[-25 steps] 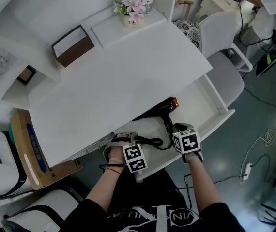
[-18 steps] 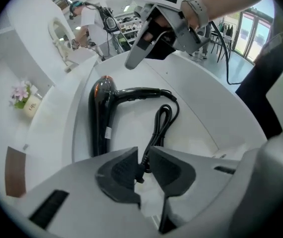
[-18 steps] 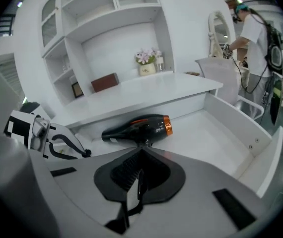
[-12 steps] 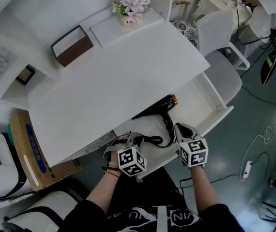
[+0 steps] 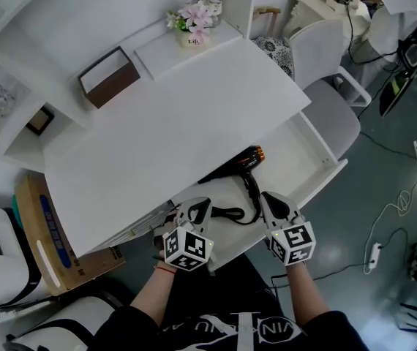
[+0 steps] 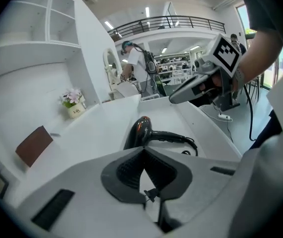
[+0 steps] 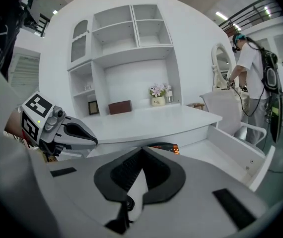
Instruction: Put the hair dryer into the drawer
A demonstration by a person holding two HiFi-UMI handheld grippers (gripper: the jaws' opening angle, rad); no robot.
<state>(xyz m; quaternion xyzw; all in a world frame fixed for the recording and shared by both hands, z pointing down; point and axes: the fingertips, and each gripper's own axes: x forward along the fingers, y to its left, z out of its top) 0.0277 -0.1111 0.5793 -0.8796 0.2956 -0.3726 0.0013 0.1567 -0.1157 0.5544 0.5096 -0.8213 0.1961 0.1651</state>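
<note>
The black hair dryer [image 5: 236, 168] with an orange nozzle lies in the open white drawer [image 5: 324, 152], half under the desk top. Its cord [image 5: 227, 213] is coiled at the drawer's front. My left gripper [image 5: 196, 210] hangs above the drawer's front left, shut and empty. My right gripper [image 5: 268, 200] hovers above the front right beside the dryer's handle, also shut and holding nothing. In the left gripper view the hair dryer [image 6: 141, 129] lies straight ahead past the shut left gripper [image 6: 142, 150], with the right gripper [image 6: 181, 94] above it. In the right gripper view only the dryer's orange nozzle [image 7: 174, 148] shows beyond the shut right gripper [image 7: 142, 150].
The white desk top [image 5: 172, 115] carries a brown box [image 5: 110, 75] and a flower pot [image 5: 192, 29] at the back. A white chair [image 5: 333, 86] stands to the right of the drawer. A cardboard box [image 5: 47, 232] sits at the left. A power strip [image 5: 373, 255] and cables lie on the floor.
Both grippers have lifted up from the drawer and drawn back toward me. The hair dryer and its cord stay where they lay.
</note>
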